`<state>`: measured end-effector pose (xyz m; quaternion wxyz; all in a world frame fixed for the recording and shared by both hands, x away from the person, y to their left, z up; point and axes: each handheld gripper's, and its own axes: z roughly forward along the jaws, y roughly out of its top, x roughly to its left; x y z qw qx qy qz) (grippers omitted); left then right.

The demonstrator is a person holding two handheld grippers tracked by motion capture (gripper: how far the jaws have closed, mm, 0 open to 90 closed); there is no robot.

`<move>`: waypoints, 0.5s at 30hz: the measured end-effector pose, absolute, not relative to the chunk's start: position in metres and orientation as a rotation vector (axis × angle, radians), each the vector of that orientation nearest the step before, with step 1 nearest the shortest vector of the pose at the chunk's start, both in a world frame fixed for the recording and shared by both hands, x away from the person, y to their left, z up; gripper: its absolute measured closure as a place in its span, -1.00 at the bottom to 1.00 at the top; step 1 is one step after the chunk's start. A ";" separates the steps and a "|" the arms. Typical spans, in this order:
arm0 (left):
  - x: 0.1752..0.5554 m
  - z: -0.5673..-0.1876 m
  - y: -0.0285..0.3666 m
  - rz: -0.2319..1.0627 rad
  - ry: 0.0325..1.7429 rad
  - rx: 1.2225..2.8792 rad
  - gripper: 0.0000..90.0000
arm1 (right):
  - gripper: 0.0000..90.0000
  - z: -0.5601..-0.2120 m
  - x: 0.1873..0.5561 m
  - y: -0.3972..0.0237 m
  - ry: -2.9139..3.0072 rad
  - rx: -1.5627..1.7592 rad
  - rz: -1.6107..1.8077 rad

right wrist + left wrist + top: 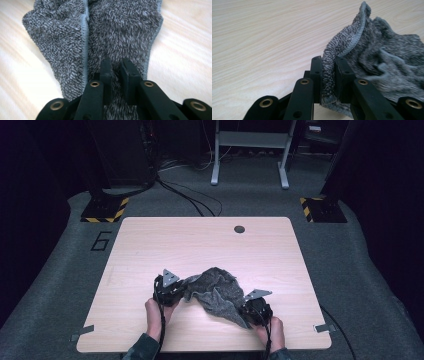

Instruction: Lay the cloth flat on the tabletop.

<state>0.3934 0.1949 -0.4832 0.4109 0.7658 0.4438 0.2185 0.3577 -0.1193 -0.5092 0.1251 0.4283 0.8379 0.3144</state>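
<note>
Both grippers are clamped on one grey terry towel (216, 292) at the near middle of the table. Left gripper (181, 289): jaws nearly together, a hemmed edge of the towel (342, 47) pinched upright between the pads. Right gripper (248, 312): jaws nearly together too, nipping the towel's pile (117, 37) at its near right end.

Wooden table (200, 240): pale, bare beyond the cloth, with a round cable hole (239, 229) near the far edge.

Towel: bunched and humped between the two grippers, slung from left to near right, partly lifted off the wood. Stitched border (85, 37) runs away from the right jaws.

Hands: left hand (156, 312) and right hand (272, 330) at the near edge, cables trailing back.
</note>
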 end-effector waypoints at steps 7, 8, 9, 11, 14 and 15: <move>0.401 -0.488 0.205 0.510 1.182 1.932 0.53 | 0.67 -0.504 0.350 -0.130 2.498 1.275 0.855; 0.402 -0.488 0.206 0.509 1.196 1.933 0.45 | 0.60 -0.503 0.350 -0.131 2.516 1.274 0.842; 0.402 -0.489 0.207 0.509 1.209 1.933 0.33 | 0.58 -0.501 0.350 -0.131 2.519 1.270 0.833; 0.403 -0.489 0.208 0.514 1.230 1.922 0.12 | 0.54 -0.496 0.352 -0.134 2.507 1.272 0.865; 0.400 -0.486 0.207 0.532 1.223 1.901 -0.05 | 0.55 -0.482 0.357 -0.137 2.463 1.269 0.922; 0.400 -0.485 0.207 0.519 1.209 1.905 -0.06 | 0.55 -0.477 0.360 -0.138 2.452 1.256 0.931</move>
